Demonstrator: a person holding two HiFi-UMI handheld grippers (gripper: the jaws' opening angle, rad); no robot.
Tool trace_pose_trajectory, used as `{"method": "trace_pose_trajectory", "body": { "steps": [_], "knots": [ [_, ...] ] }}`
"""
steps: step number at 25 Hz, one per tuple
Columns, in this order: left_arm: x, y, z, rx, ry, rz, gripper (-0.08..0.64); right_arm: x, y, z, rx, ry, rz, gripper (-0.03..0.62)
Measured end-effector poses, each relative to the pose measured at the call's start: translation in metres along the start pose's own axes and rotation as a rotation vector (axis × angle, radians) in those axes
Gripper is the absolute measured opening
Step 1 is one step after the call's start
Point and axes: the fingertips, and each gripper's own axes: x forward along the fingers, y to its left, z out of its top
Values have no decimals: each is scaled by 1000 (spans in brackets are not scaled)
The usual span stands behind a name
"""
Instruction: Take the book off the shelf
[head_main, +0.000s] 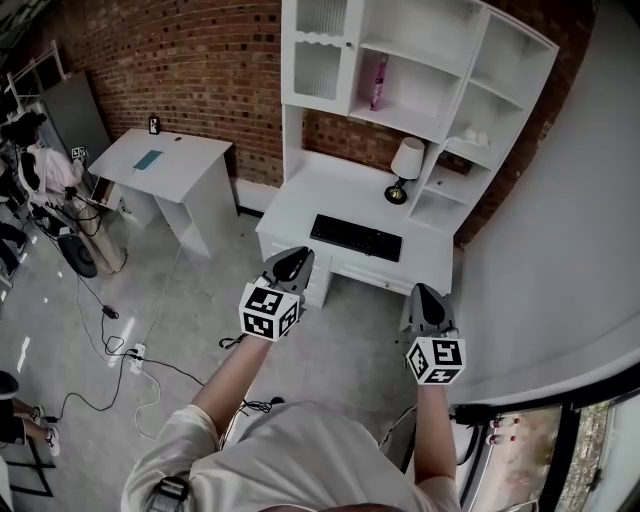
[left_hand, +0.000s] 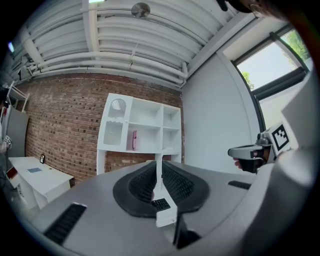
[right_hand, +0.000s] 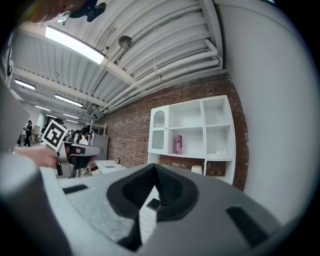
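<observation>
A pink book (head_main: 379, 82) stands upright in a middle compartment of the white shelf unit (head_main: 455, 60) above the desk; it also shows as the pink book (left_hand: 134, 140) in the left gripper view and the pink book (right_hand: 178, 144) in the right gripper view. Both grippers are held level well short of the desk, pointing at the shelf. My left gripper (head_main: 292, 262) (left_hand: 160, 162) has its jaws a narrow crack apart with nothing between them. To its right, my right gripper (head_main: 424, 297) (right_hand: 154, 169) has its tips together and holds nothing.
On the desk (head_main: 330, 195) lie a black keyboard (head_main: 356, 237) and a small white lamp (head_main: 406, 165). A separate white table (head_main: 165, 165) stands at the left. Cables and a power strip (head_main: 135, 352) trail over the floor. A grey wall (head_main: 560, 230) runs close on the right.
</observation>
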Motion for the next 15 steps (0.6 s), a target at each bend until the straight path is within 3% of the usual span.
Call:
{"method": "trace_pose_trajectory", "body": {
  "steps": [9,15],
  "knots": [
    [6,-9,-4,-16,8,62,189,-6,-16,-7,6,17,21,3],
    [12,-15,-8,-29,6,89,204,-8,-29,-13,7,29,37,3]
  ]
}}
